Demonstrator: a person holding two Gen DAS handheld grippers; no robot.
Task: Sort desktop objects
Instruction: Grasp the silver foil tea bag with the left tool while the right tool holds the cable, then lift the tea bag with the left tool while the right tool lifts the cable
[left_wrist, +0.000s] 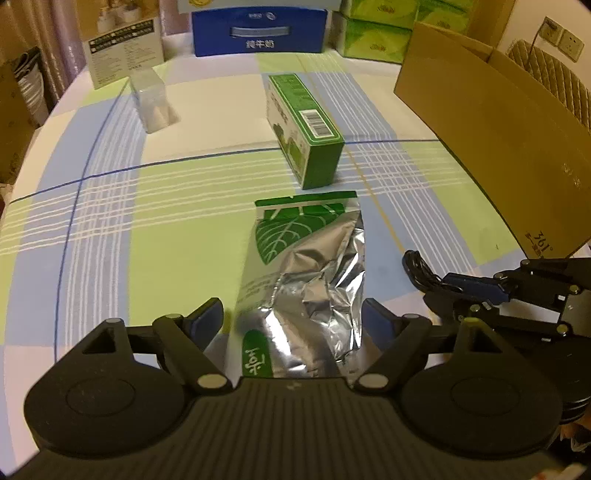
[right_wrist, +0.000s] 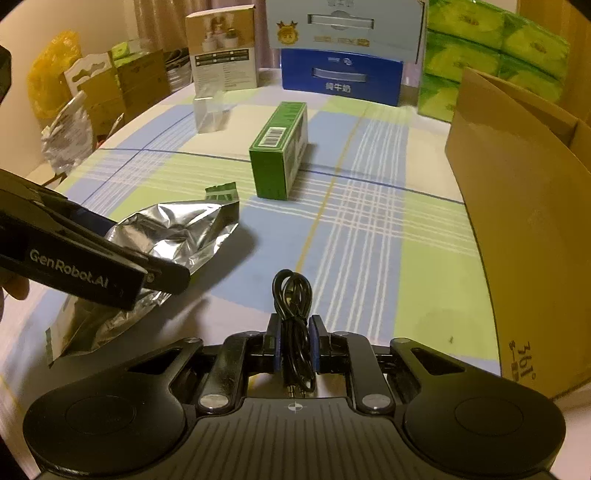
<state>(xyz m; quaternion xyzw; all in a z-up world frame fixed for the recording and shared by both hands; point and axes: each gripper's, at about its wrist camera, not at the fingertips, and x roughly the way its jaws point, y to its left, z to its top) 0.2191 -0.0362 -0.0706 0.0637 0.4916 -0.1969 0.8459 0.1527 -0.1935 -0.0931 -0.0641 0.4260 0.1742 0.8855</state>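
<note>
A crumpled silver foil pouch (left_wrist: 310, 266) with green leaf print lies between the fingers of my left gripper (left_wrist: 295, 317), whose jaws stand wide on either side of it; whether they press it I cannot tell. The pouch also shows in the right wrist view (right_wrist: 173, 229), under the left gripper's arm. My right gripper (right_wrist: 294, 332) is shut on a coiled black cable (right_wrist: 293, 295); it shows in the left wrist view (left_wrist: 424, 269) too. A green carton (left_wrist: 303, 125) lies mid-table, also seen from the right (right_wrist: 280, 147). A clear plastic box (left_wrist: 151, 99) stands far left.
An open cardboard box (left_wrist: 498, 147) stands at the right, close to my right gripper (right_wrist: 517, 206). A blue milk carton box (left_wrist: 258, 33), green tissue packs (left_wrist: 373, 37) and a brown printed box (left_wrist: 122, 51) line the back edge. The checked tablecloth (left_wrist: 184, 206) covers the table.
</note>
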